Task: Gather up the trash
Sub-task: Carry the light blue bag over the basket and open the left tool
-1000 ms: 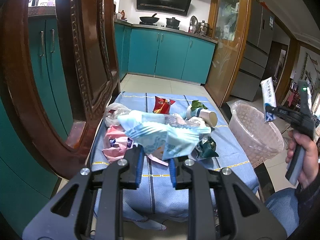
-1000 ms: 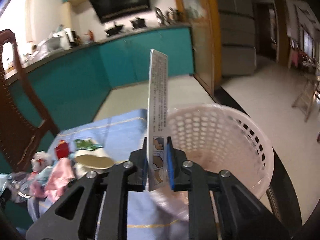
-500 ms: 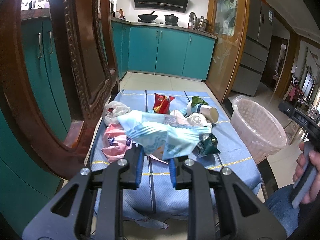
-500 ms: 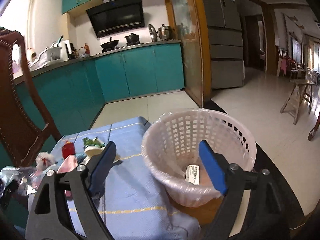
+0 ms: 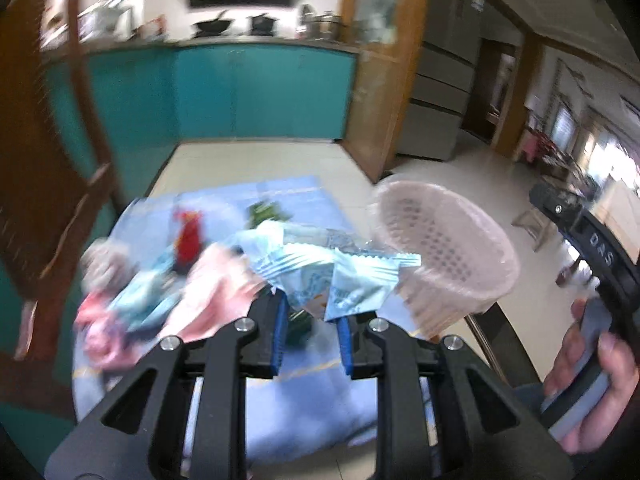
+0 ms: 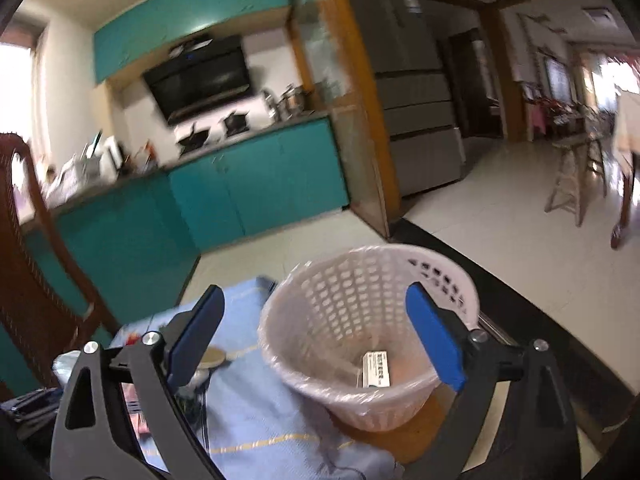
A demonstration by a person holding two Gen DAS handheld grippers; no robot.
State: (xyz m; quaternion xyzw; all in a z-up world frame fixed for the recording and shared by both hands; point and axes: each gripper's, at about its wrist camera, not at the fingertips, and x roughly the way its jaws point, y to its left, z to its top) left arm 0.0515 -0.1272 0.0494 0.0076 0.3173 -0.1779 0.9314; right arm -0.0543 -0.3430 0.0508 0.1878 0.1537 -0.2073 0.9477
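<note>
Since a second ago the right gripper (image 6: 316,336) has let go of the flat box: its fingers (image 6: 434,340), then pinching the box upright, are now spread wide with nothing between them. The box (image 6: 376,369) now lies on the bottom of the white basket (image 6: 440,270), so one piece of trash is collected. The left gripper (image 5: 310,330) has swung right, toward the basket; its view is motion-blurred. Its fingers (image 5: 279,330) still pinch the pale blue wrapper (image 5: 340,276) by its lower edge, with a visible gap between the blue pads. The wrapper now sits up off the pile, just beside the basket (image 5: 444,240) rim but not over it yet. Likely next: carry it over the opening and release.

Basket: lined with a thin clear bag, perforated walls, standing at the right edge of the desk (image 6: 256,412) on the blue cloth. Only the box shows inside.

Remaining trash on the desk, left of the basket: pink bag (image 5: 216,284), red packet (image 5: 188,236), green wrapper (image 5: 264,210), more blurred bits. A paper cup (image 6: 212,357) lies on its side. Task looks early, most items left.
</note>
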